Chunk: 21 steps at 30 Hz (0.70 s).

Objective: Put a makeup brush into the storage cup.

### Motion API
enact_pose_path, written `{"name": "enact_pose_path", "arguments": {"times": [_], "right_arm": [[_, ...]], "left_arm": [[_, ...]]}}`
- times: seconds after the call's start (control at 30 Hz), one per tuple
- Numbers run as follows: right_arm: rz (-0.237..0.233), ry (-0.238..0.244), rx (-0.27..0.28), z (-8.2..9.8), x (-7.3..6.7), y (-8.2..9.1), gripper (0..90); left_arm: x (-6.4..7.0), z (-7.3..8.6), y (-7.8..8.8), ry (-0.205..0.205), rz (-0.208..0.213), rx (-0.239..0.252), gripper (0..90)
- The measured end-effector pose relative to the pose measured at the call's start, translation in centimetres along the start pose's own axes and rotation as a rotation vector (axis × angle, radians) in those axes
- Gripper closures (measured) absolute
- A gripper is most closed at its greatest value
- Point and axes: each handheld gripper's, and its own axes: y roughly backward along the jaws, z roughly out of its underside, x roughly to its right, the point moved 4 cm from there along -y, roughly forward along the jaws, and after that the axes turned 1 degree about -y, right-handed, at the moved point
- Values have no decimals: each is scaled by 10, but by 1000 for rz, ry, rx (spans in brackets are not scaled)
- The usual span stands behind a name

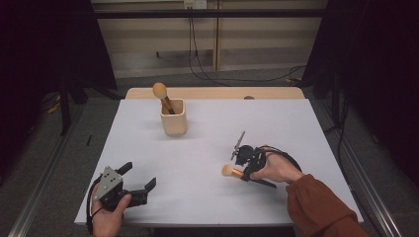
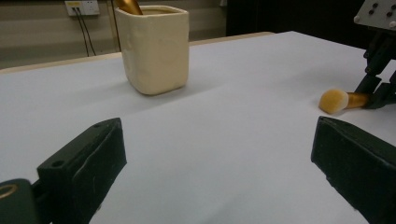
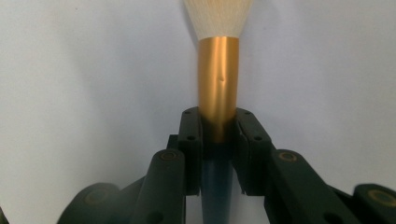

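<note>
Low over the table (image 1: 207, 197), the right gripper (image 1: 240, 172) clamps a brush (image 1: 228, 171); the left gripper (image 1: 141, 178) gapes empty.

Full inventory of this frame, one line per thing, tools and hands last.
table: 1, white top with a wood strip at the far edge, centre.
cup: 1, cream, squarish, upright, far left of centre on the table.
brush in cup: 1, tan head up, gold handle, leaning in the cup.
held brush: 1, tan head, gold ferrule, dark handle, low over the table at right, between the right tool's jaws.
cables: several, black, on the floor beyond the table.
wall socket: 1, white, top centre.
left tool: 1, black with grey plate, near left, open, empty.
right tool: 1, black, shut on the held brush.
hands: 2, right with a rust sleeve.
</note>
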Motion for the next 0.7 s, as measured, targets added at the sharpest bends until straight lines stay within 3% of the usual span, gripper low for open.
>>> {"name": "enact_pose_path", "arguments": {"times": [0.33,0.7], "right_arm": [[10,-42,89,4,3,16,747],[-10,-123,257,5,11,35,746]], "left_arm": [[1,1,0,2,4,-6,31],[0,1,0,2,6,-15,32]]}}
